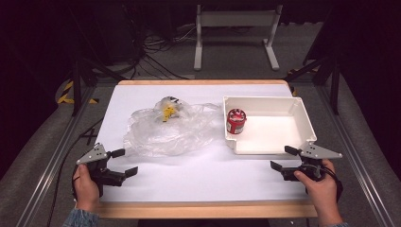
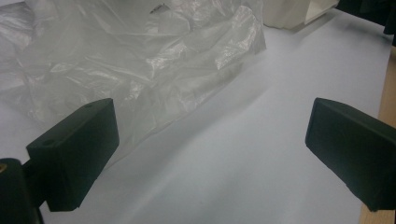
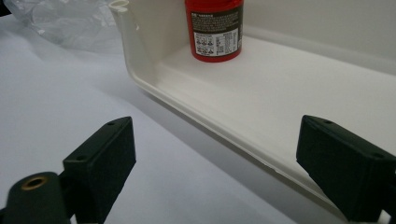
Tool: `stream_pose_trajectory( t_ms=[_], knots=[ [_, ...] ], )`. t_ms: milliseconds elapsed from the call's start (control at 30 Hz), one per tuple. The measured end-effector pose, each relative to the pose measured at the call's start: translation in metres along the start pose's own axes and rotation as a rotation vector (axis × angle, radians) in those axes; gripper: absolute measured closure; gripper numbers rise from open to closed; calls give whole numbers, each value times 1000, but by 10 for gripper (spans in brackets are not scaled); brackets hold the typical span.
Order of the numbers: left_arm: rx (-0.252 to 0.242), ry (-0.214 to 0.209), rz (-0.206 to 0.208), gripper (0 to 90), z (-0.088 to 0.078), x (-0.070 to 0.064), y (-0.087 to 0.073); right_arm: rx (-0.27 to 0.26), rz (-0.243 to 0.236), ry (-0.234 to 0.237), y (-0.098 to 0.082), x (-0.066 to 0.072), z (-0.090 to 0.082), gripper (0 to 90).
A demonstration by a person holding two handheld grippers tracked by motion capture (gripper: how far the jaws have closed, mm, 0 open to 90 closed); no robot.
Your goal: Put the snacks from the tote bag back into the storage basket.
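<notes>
Wood edging runs along the near side of the table [image 1: 203, 208], whose top is covered by a white sheet. Two hands rest low over it: the left gripper [image 1: 122, 162] sits at the near left corner with its jaws spread wide and nothing between them, just short of the crumpled clear plastic bag [image 1: 165, 127]. The right gripper [image 1: 285, 158] is at the near right, jaws likewise parted and empty — aimed at the near wall of the white tray [image 1: 269, 147]. Inside that tray, in its far left corner, a small red jar [image 1: 236, 121] stands upright. The bag lies left of the tray and holds something yellow. Beyond the table lies grey carpet — dark cables trail across it, and a white metal stand [image 1: 235, 28] sits in the gloom.
</notes>
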State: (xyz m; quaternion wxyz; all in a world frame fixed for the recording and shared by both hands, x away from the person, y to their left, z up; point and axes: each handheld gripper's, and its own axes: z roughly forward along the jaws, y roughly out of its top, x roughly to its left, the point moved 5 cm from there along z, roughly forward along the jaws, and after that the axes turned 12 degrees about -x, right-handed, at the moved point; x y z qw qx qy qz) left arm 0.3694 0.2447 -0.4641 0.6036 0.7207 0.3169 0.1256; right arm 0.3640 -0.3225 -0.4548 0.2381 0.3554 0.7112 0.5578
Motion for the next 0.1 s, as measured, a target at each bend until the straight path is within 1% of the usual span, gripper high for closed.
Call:
stream_pose_trajectory(
  t_ms=[100],
  knots=[
    [-7,11,4,31,0,1,0,-4,4,-2,-3,-1,2,121]
  ],
)
